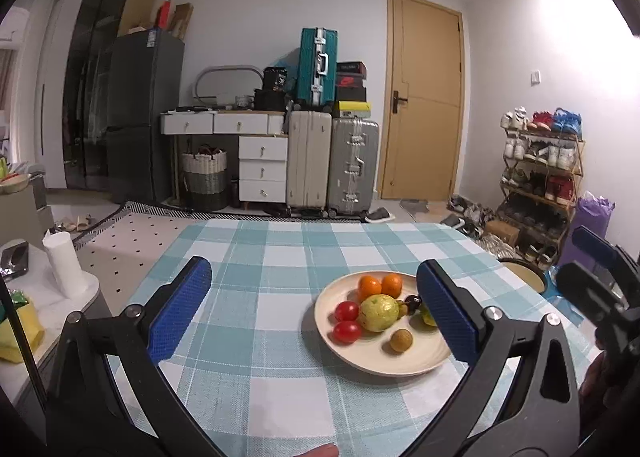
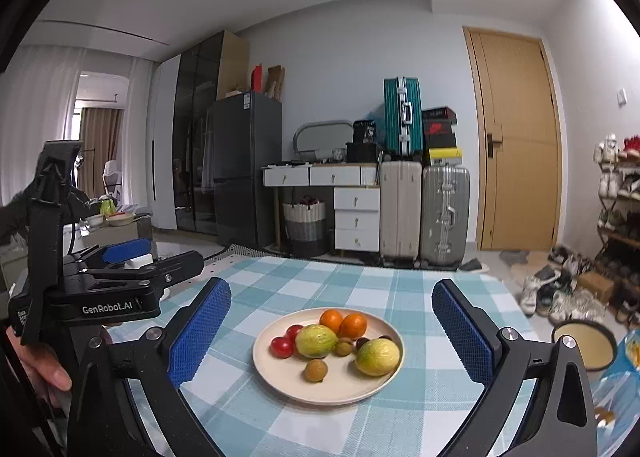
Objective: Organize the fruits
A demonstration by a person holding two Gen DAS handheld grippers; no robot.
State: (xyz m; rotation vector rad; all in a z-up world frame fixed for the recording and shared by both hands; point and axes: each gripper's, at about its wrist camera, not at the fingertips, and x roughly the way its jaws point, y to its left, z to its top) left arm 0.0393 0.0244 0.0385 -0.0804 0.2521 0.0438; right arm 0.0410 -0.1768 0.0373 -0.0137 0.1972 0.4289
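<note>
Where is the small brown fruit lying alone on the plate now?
In the right wrist view the small brown fruit lies at the near side of the plate, in front of the left yellow-green fruit, apart from the two cherry tomatoes.

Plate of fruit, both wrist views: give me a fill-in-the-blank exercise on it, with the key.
1. The plate holds ____ oranges.
2. The two tomatoes are ____ in colour.
3. The plate stands on a ____ tablecloth.
4. The jaws of the left gripper and right gripper are both ____.

Missing words: two; red; checked; open
</note>
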